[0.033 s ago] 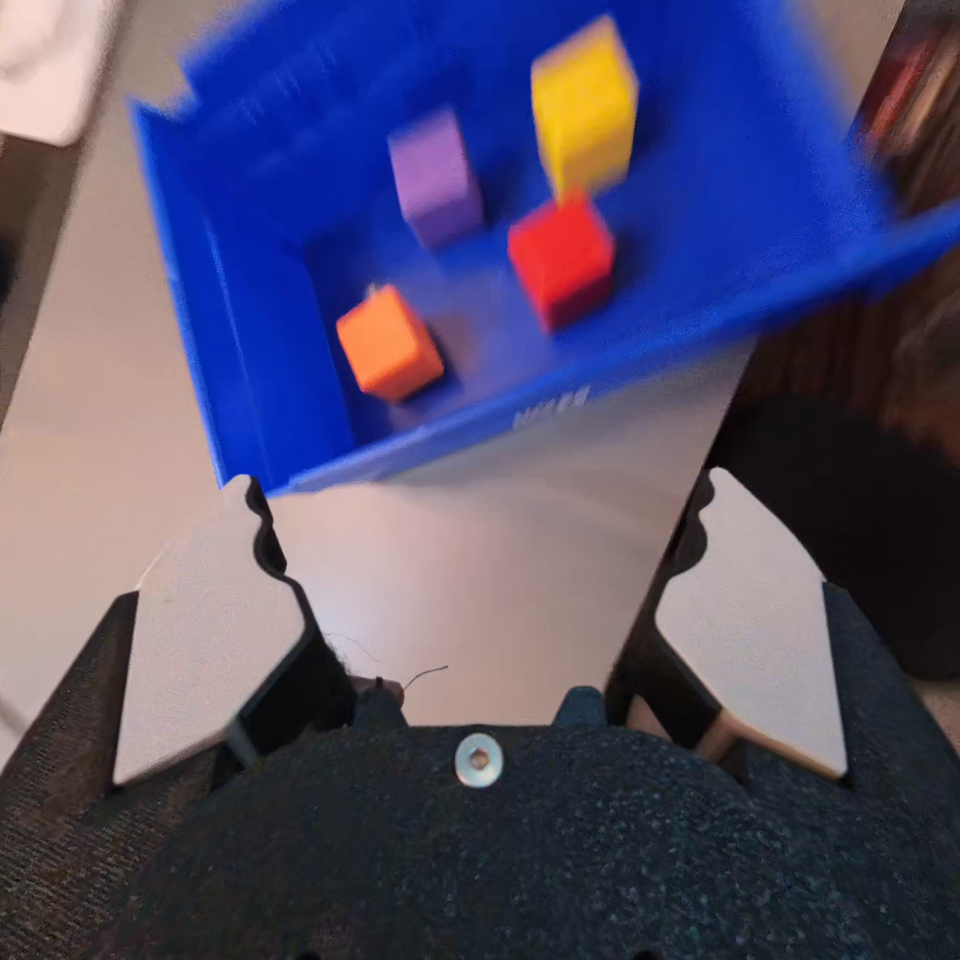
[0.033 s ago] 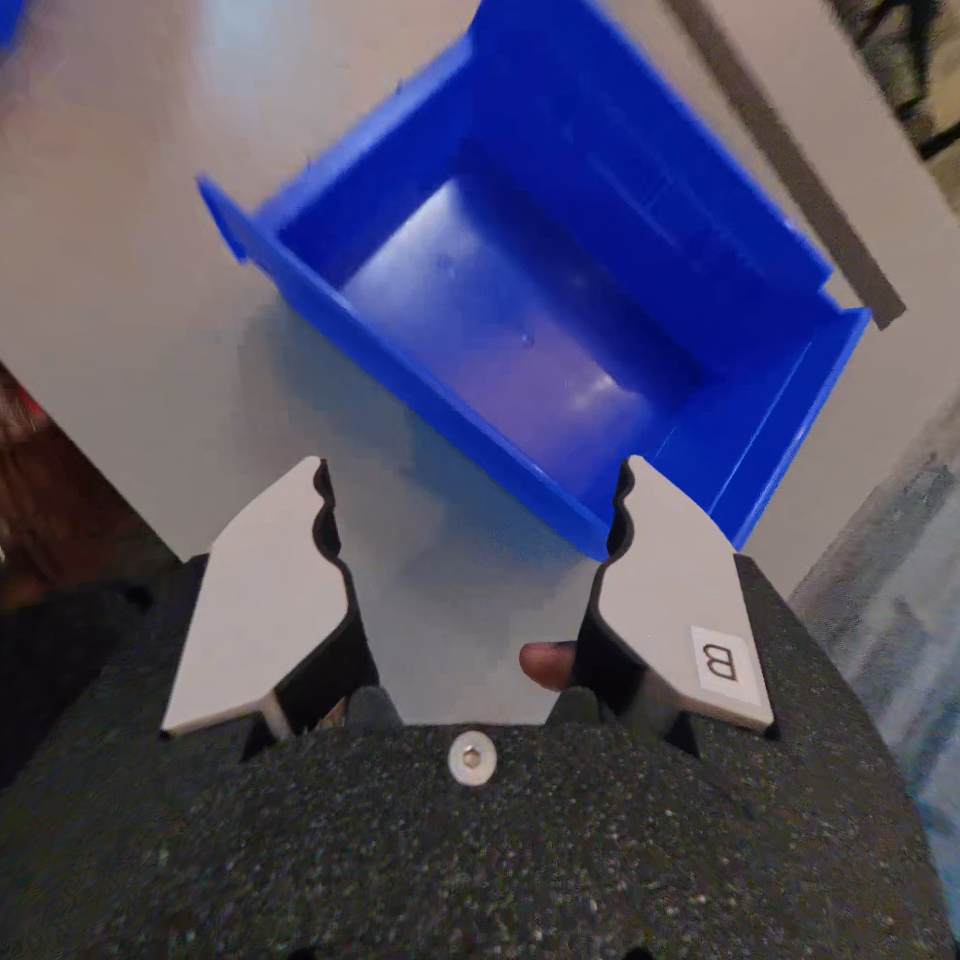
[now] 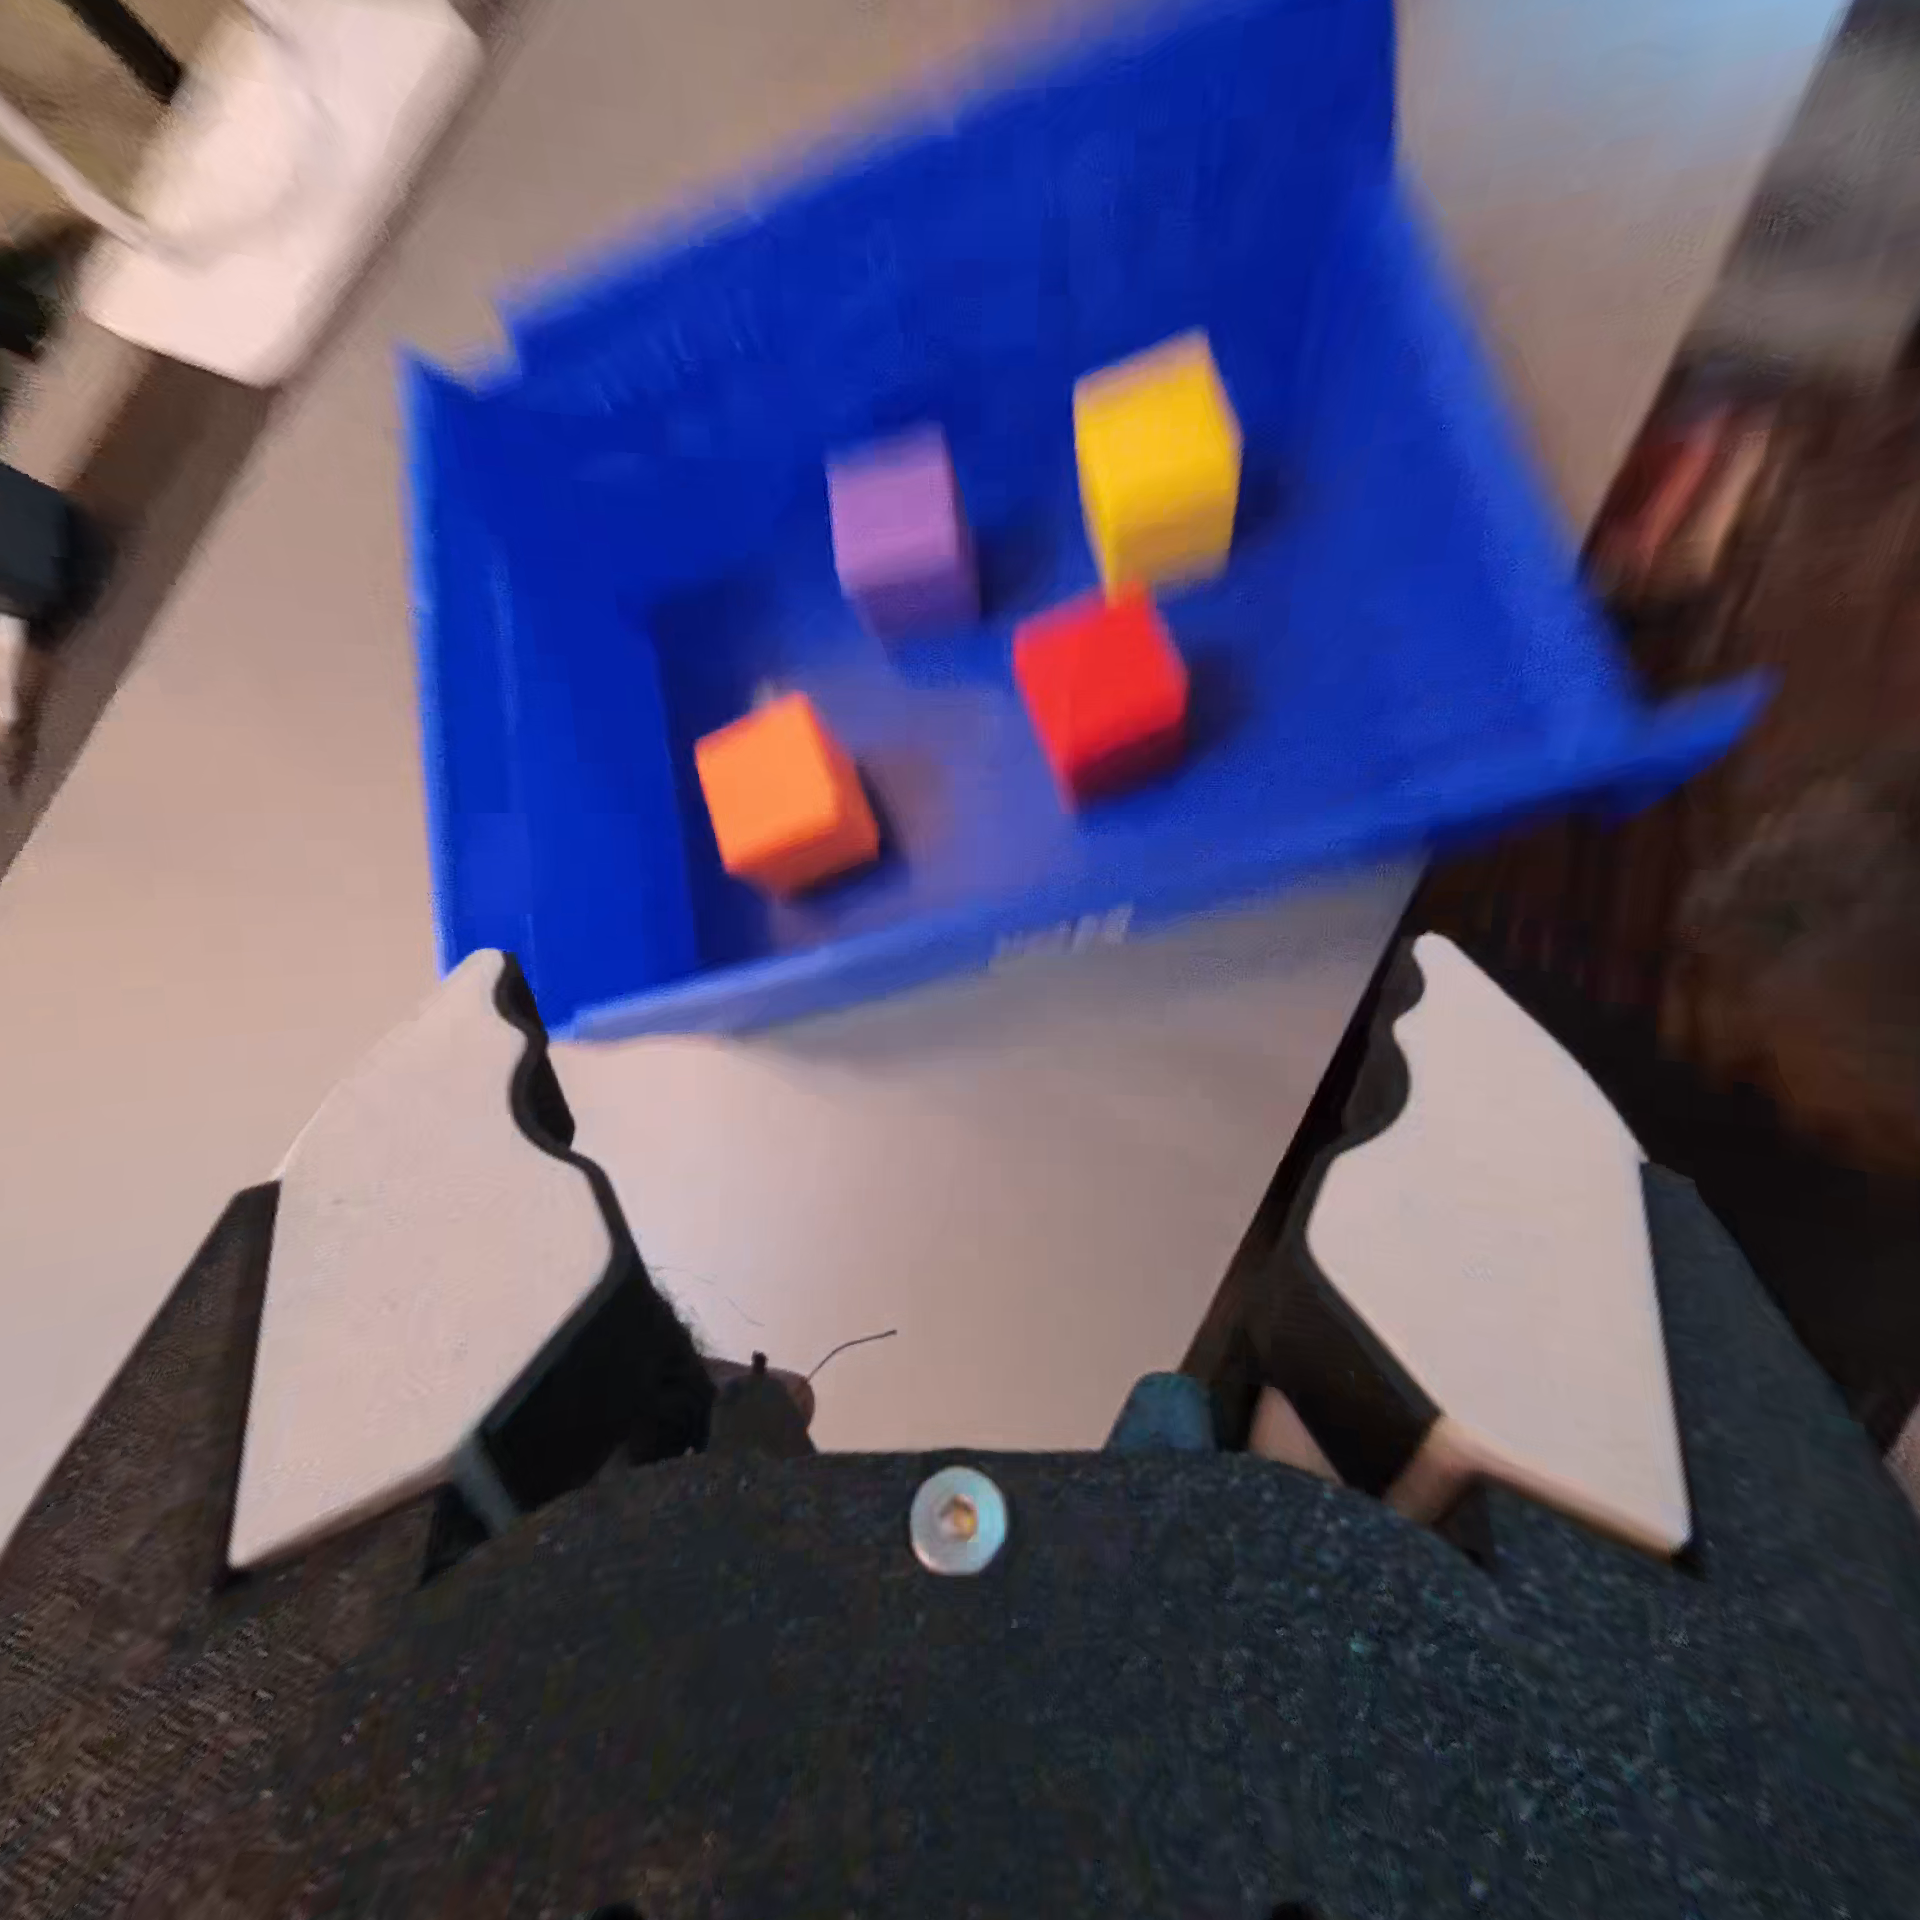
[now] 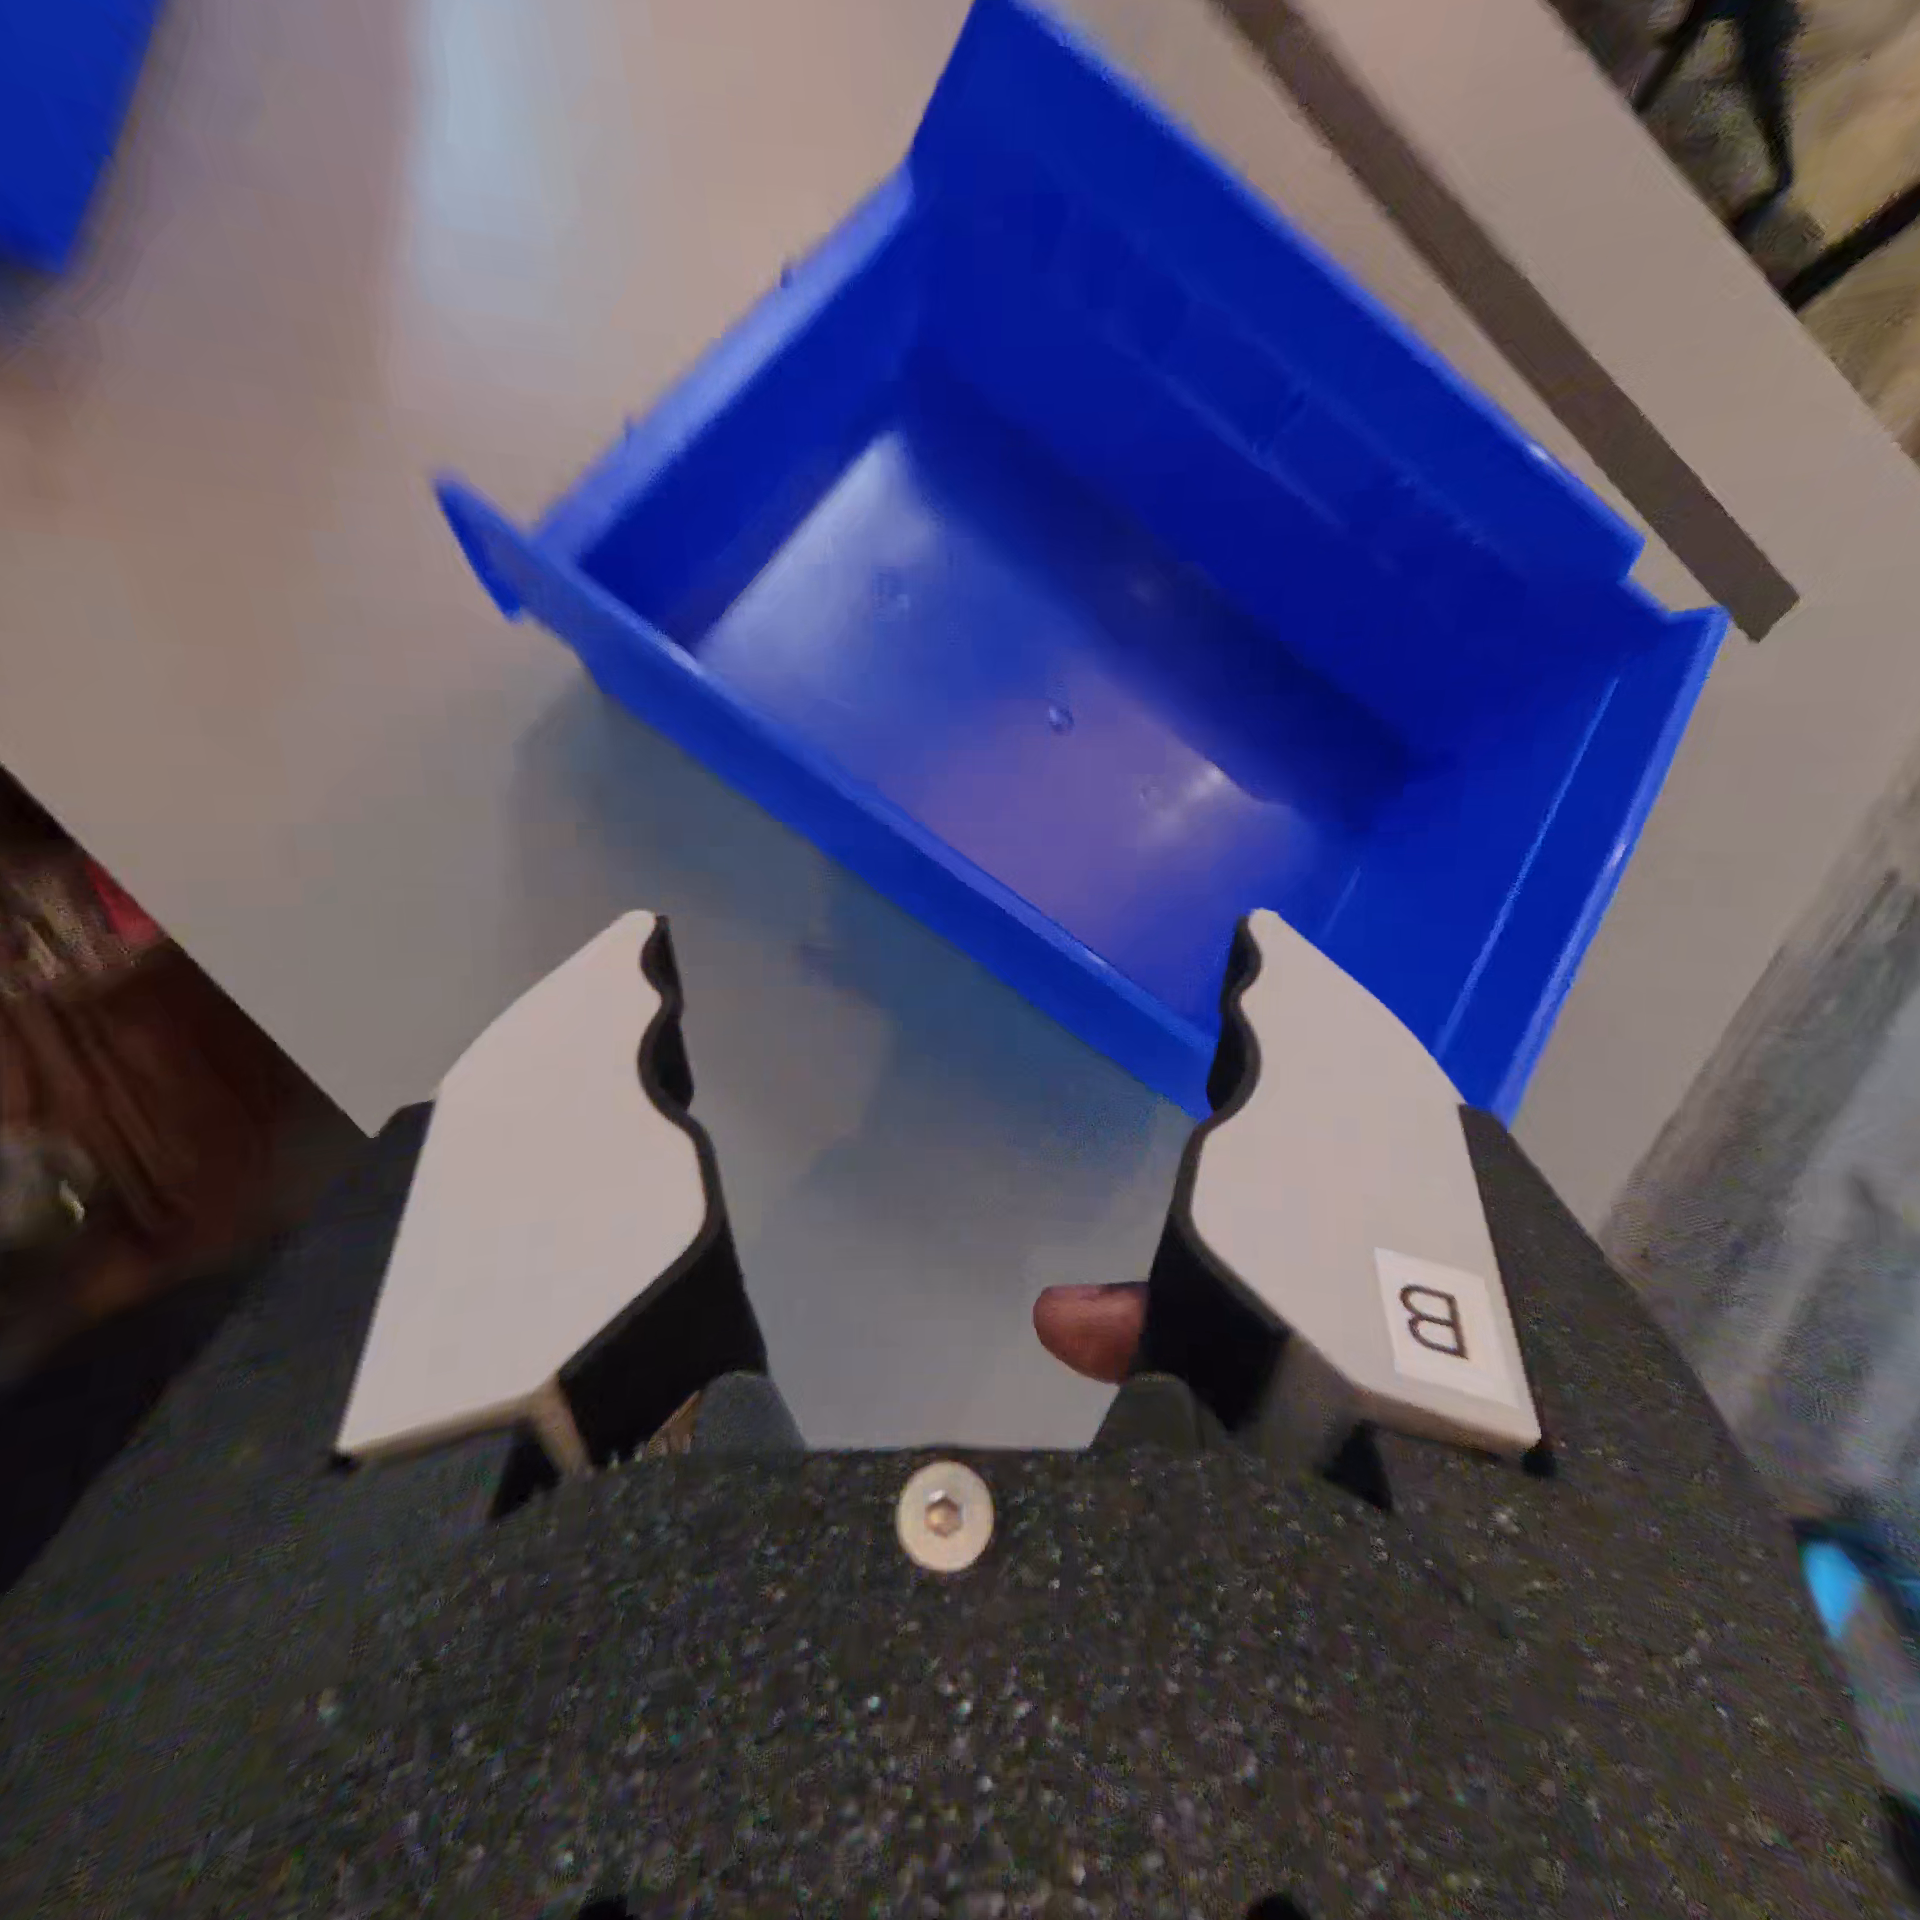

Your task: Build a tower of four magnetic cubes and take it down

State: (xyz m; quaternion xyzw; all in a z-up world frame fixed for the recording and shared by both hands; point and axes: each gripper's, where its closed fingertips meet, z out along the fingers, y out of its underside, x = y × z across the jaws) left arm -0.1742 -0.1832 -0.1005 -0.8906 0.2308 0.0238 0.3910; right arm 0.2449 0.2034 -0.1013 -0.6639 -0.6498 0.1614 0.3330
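Four cubes lie apart in a blue bin near the table's edge; left gripper and right gripper hover above the table, fingers spread, grasping nothing.

Bin walls seemingly hem the loosely spaced cubes.

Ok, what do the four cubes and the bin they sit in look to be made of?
The orange cube, red cube, purple cube and yellow cube have matte, flat-coloured faces: painted wood or foam, blur leaves it open. The blue bin looks like moulded plastic with thin, smooth walls.
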